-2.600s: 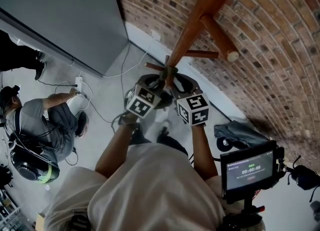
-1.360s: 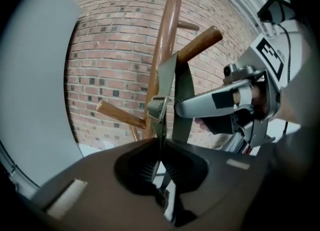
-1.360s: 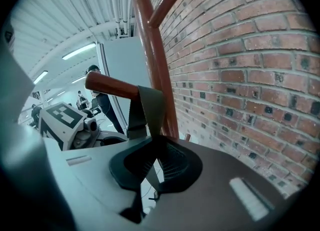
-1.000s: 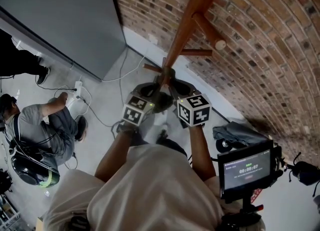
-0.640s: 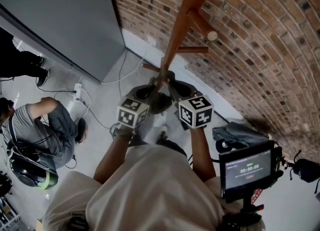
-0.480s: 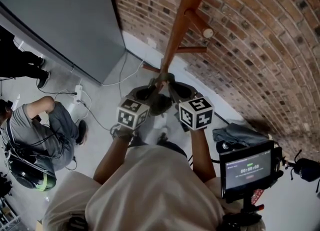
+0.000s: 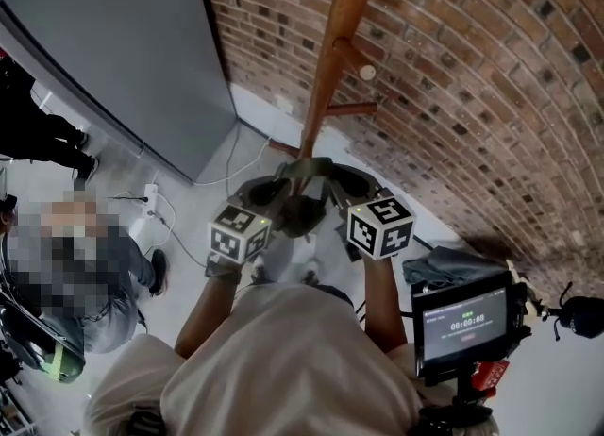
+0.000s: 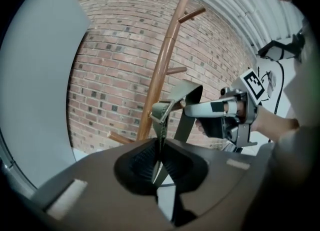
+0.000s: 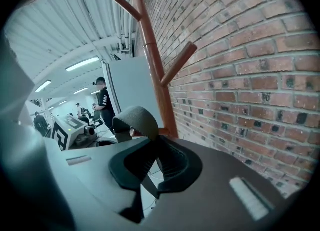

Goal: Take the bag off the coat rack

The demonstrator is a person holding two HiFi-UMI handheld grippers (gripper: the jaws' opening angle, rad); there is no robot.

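Left gripper (image 8: 160,159): jaws drawn in narrow, pinching the thin webbing of the strap (image 8: 161,127) edge-on between the ribbed pads, just below a metal buckle (image 8: 163,109). Right gripper (image 9: 151,157): jaws all but together, clamped on a padded loop of the same strap, arched over the jaw tips. In the head view, both grippers side by side and near each other, marker cubes toward the wearer, strap stretched across from one pair of jaws to the other. Below that span, between the two grippers, the dark olive bag (image 7: 300,215), largely hidden by them. Directly beyond the strap, the wooden pole of the coat rack (image 7: 330,57), slanting up and away, with short pegs branching off higher up. Strap in front of the pole and lower than the pegs in view; contact with the pole not determinable. Behind the rack, a red brick wall (image 7: 472,94); to its left, a flat grey panel (image 7: 113,38) meeting the wall at a corner. On the pale floor under the panel, a white power strip (image 7: 149,192) with cables, and a person (image 7: 109,297) low down at far left. At lower right, a small monitor (image 7: 462,316) on a stand, screen lit.
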